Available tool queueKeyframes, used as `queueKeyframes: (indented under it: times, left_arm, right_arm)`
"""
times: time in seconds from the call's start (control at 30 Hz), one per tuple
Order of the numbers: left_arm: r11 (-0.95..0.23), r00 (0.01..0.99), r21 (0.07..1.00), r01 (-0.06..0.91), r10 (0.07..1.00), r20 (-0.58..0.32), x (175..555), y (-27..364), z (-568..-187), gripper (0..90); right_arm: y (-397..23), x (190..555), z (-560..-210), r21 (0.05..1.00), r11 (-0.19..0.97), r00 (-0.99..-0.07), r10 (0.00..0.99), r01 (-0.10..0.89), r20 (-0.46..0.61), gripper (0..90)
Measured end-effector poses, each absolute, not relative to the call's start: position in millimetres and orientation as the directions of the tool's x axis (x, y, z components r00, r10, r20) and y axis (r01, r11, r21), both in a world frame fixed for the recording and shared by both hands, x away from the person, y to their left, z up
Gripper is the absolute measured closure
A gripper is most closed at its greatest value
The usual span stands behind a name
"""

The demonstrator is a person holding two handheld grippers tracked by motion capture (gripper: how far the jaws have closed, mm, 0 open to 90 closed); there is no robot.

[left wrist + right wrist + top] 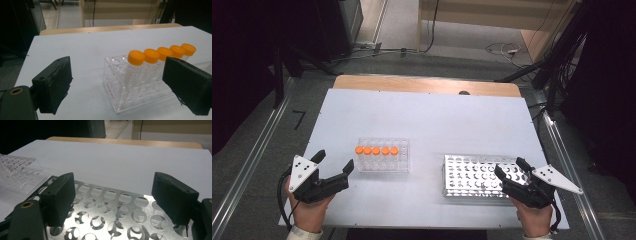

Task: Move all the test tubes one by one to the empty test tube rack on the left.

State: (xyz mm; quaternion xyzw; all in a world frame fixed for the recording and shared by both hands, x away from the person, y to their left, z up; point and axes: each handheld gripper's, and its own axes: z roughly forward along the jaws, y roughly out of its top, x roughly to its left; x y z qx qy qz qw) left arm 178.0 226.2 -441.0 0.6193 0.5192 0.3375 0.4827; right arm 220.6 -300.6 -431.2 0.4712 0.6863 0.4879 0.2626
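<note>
A clear plastic tube rack (401, 163) stands left of the table's middle, with several orange-capped tubes (376, 150) upright in a row along its far side. Near the front left edge, a hand holds my left gripper (334, 161), which is open and points at the rack. In the left gripper view the tubes (136, 65) and rack (115, 99) stand just beyond the open gripper (117, 75). A perforated metal rack (462, 173) with no tubes lies at the front right. My right gripper (509, 166) hangs open over its near right corner, the holes (107, 205) showing between its jaws (113, 182).
The white table top (427, 120) has a wooden strip (422, 84) along its far edge. The clear rack's corner (17, 173) lies to the left in the right gripper view. Metal rails (247, 165) and cables run on the floor around the table.
</note>
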Motion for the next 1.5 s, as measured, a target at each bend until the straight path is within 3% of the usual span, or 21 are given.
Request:
queueKeyframes:
  times: [1.5]
  left_arm:
    - [0.055, 0.124, 0.933, 0.356, 0.987, -0.105, 170.0, 261.8, -455.3, 9.8]
  right_arm:
    - [-355.6, 211.9, -435.2, 0.918, 0.008, -0.26, 0.96, 0.396, 0.104, 17.7]
